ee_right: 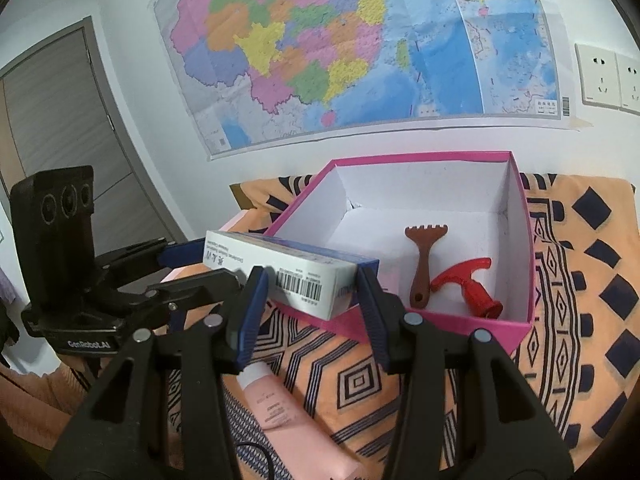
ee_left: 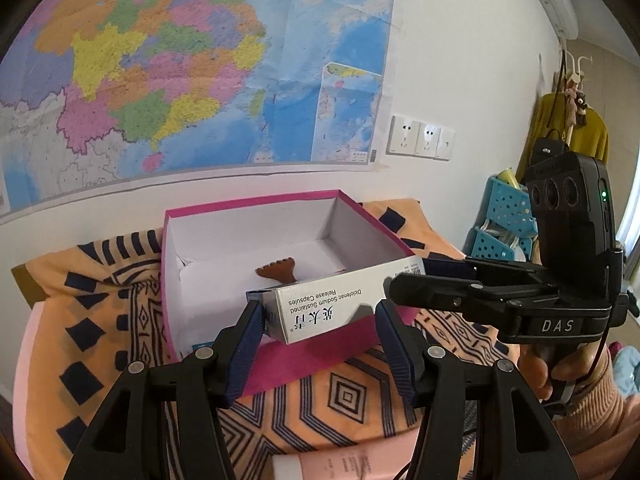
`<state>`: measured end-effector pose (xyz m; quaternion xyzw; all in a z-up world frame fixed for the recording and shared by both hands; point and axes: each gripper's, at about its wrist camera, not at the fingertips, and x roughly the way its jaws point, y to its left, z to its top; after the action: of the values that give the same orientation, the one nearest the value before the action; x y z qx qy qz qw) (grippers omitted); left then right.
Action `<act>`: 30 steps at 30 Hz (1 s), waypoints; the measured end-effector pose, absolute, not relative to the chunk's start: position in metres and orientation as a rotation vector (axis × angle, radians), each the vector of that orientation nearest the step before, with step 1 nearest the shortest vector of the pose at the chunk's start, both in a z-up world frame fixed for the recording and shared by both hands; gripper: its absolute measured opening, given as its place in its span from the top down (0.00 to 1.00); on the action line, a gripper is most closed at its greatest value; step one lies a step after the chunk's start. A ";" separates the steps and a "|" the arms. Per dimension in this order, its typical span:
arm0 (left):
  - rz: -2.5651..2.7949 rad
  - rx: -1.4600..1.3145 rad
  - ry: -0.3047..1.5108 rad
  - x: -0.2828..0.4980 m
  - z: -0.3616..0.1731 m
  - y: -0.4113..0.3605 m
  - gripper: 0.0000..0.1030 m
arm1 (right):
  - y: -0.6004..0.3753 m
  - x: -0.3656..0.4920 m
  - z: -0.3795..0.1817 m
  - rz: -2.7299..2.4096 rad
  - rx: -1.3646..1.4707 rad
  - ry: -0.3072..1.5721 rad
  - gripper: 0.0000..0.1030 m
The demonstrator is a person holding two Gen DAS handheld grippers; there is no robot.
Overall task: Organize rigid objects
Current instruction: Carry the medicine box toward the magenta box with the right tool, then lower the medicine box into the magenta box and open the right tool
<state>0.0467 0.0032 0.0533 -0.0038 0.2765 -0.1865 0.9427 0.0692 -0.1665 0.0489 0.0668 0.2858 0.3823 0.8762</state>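
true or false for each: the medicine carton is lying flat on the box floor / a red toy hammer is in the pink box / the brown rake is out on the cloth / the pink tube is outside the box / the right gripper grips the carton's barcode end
1. The medicine carton lies flat on the box floor. False: it is held up over the near rim of the pink box.
2. A red toy hammer is in the pink box. True.
3. The brown rake is out on the patterned cloth. False: it lies inside the box, beside the hammer.
4. The pink tube is outside the box. True: it lies on the cloth near the grippers.
5. The right gripper grips the carton's barcode end. True; the left gripper looks open around the other end.
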 end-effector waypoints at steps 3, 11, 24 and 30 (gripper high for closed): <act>-0.369 -0.008 0.572 0.054 0.051 0.006 0.44 | -0.164 0.078 0.049 0.794 0.137 0.598 0.52; -0.345 -0.013 0.590 0.067 0.044 0.014 0.44 | -0.155 0.094 0.047 0.795 0.127 0.610 0.52; -0.319 -0.014 0.638 0.087 0.030 0.021 0.44 | -0.143 0.111 0.033 0.787 0.129 0.650 0.52; -0.310 -0.014 0.648 0.092 0.026 0.023 0.44 | -0.140 0.116 0.031 0.786 0.124 0.662 0.52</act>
<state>0.0919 0.0226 0.0258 -0.0070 0.3170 -0.1516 0.9362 0.1157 -0.1397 0.0307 0.0594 0.3166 0.3759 0.8689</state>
